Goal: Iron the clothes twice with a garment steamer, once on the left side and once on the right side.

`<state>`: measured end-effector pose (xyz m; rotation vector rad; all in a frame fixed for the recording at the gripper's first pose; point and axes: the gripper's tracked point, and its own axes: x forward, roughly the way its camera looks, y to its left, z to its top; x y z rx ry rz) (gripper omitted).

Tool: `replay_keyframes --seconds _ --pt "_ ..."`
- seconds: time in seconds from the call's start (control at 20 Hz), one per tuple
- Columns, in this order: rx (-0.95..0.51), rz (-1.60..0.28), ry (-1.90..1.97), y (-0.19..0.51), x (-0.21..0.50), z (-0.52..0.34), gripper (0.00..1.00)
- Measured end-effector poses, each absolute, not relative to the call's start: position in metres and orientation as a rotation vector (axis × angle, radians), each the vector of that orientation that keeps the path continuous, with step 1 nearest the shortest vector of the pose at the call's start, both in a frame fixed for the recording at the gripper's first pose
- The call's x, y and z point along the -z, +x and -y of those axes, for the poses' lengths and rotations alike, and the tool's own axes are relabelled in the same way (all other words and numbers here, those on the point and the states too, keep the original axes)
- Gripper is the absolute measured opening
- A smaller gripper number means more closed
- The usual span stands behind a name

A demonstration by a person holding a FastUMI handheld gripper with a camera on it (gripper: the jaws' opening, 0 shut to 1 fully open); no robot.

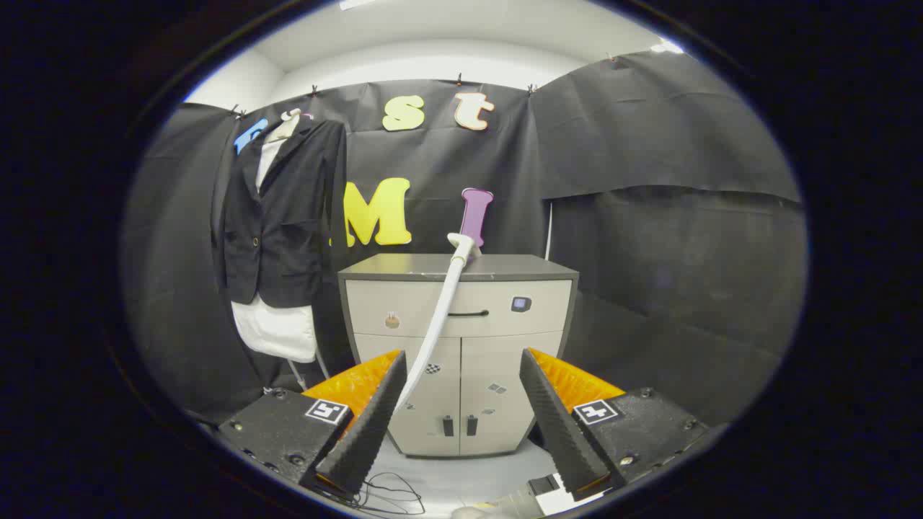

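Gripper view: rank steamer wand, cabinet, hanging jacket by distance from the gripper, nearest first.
The gripper is open, holding nothing.
1. Steamer wand: white, leaning against the cabinet front, its lower end just ahead of the left finger.
2. Cabinet: straight ahead, beyond the fingers.
3. Jacket: dark, hanging against the booth wall, left of the cabinet, farthest back.
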<state>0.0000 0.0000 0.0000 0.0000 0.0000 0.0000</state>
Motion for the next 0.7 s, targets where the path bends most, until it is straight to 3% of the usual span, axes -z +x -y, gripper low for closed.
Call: replay_keyframes --seconds 0.7 --pt "0.009 -0.007 -0.004 0.0 0.003 -0.018 0.98"
